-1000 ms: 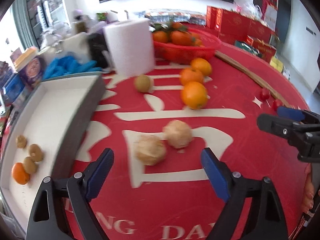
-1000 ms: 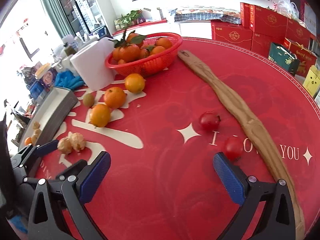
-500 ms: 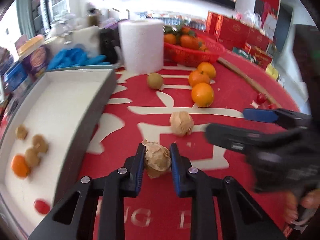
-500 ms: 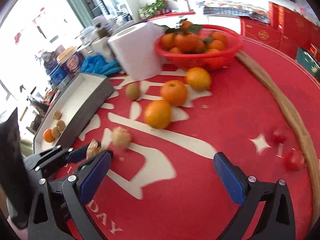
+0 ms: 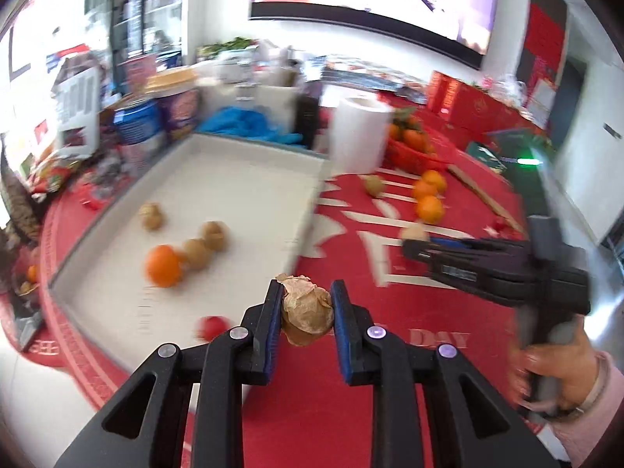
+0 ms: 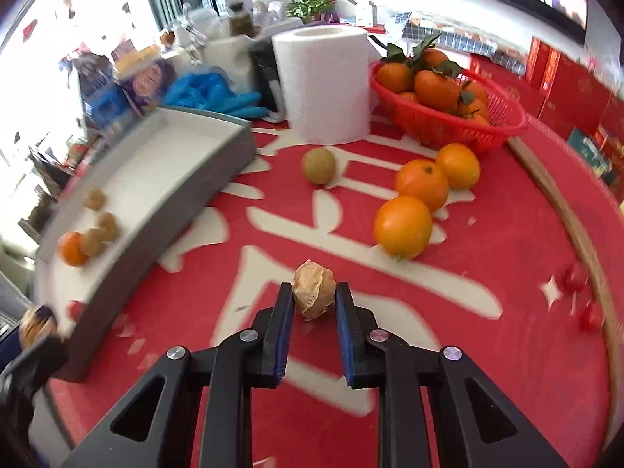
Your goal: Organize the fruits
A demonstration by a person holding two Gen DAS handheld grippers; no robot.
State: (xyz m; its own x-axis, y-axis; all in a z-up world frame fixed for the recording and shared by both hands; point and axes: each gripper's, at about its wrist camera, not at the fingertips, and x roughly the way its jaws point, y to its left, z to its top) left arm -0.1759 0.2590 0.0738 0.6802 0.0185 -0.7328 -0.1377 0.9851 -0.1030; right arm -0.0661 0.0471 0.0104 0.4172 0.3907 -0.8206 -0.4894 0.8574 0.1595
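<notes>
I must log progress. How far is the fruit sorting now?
Done: the tray holds one orange, several brown fruits and a small red one. In hand: the left gripper and the right gripper are each shut on a papery brown fruit. Left on the cloth: three oranges, a green fruit and small red fruits.

Two black grippers (image 5: 306, 304) (image 6: 314, 298), each pinching one of two papery brown fruits (image 5: 307, 310) (image 6: 314, 289), three loose oranges (image 6: 403, 226), one paper roll (image 6: 325, 84), one red basket (image 6: 495, 117), one grey tray (image 6: 218, 163)
</notes>
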